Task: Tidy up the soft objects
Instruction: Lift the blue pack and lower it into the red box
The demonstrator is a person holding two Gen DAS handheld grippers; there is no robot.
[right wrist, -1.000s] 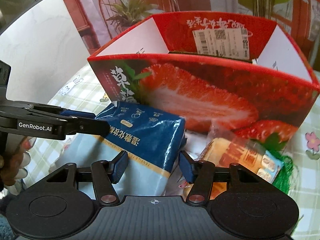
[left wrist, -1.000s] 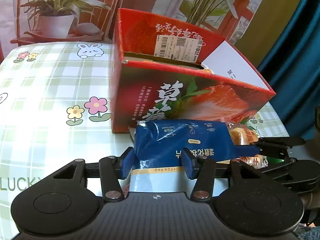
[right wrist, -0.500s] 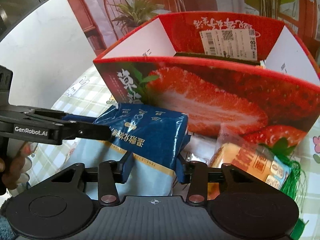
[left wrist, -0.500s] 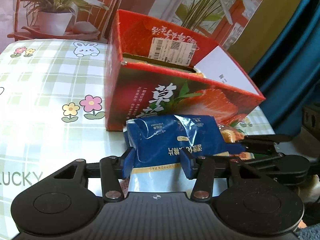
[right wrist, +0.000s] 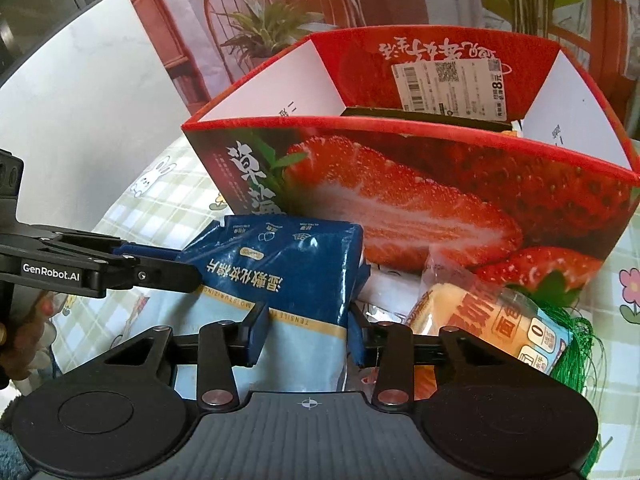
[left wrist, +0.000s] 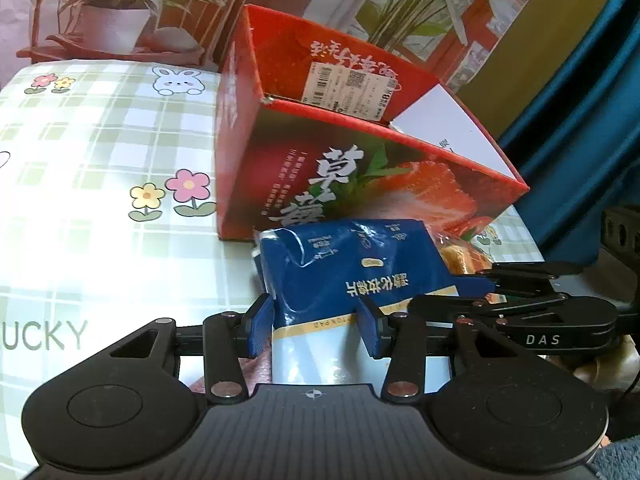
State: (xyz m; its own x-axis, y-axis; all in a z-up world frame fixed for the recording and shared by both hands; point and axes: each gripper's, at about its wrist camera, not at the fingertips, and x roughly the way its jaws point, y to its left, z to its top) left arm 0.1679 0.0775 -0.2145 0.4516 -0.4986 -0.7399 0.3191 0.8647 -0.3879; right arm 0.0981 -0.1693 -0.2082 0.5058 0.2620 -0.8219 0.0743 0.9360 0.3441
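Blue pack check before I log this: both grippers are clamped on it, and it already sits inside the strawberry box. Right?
Not inside. Both wrist views show the blue pack in front of the strawberry box, outside it, with the left gripper and right gripper clamped on it.

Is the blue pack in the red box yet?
No. The blue pack lies on the table in front of the red box.

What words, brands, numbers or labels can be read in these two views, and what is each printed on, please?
"GenRobot.AI": left hand-held gripper, on its arm.
"DAS": right hand-held gripper, on its body.
"UCKY": tablecloth, cut off at the frame edge.
"8": white price sticker inside the strawberry box.
"0": bread wrapper.
Chinese print on the box and blue pack: upside down or too small to read.
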